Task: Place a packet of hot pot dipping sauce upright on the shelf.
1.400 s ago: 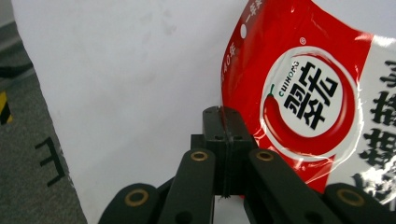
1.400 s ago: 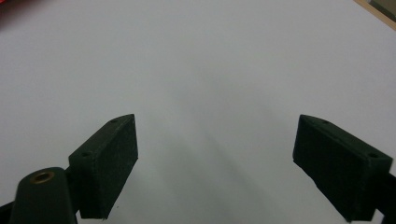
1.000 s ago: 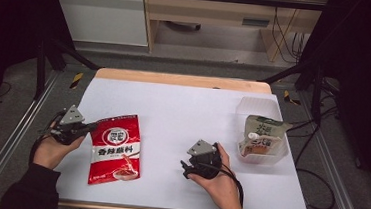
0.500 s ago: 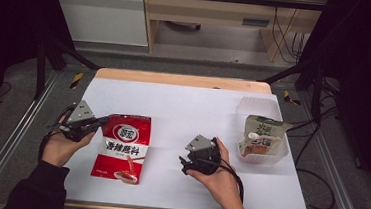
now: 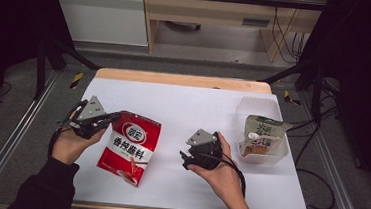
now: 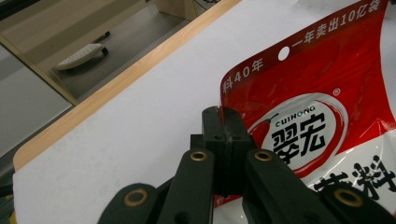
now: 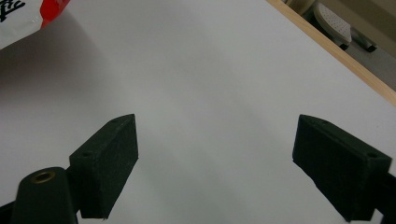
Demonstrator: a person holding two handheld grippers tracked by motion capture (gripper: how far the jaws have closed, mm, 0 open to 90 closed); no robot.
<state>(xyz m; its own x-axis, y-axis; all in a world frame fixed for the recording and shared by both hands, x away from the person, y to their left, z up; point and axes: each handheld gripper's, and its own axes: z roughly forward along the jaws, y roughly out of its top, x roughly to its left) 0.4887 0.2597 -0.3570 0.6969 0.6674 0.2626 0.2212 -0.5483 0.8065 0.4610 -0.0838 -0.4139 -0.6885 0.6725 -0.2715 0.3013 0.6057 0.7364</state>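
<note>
Behind the table (image 5: 184,99) we saw a dim workshop with a pale cabinet and a wooden bench on the floor, and black frame posts at both sides. White covering lay over the table, with a wooden edge at the far side. At the right side stood a clear plastic tub (image 5: 265,116) that held a pale green packet (image 5: 264,136).

We held the red seasoning pouch (image 5: 131,145) with the left gripper (image 5: 113,119). It was on the left half of the table, tilted, with its top corner lifted and its lower end low over the white covering or touching it; which one we could not tell.

We judged that the main risk was a slip. The left jaws were pressed together on only the thin edge of the pouch (image 6: 322,116) near its top corner, and the smooth foil with the heavy contents hanging below could pull out of the pads. The pouch could also swing and twist, so it might land beside the tub and not in it, or knock it.

Our right gripper (image 5: 185,158) was near the middle of the table, between the pouch and the tub. Its jaws stood wide apart and held nothing, with only the bare covering (image 7: 210,93) below them.
</note>
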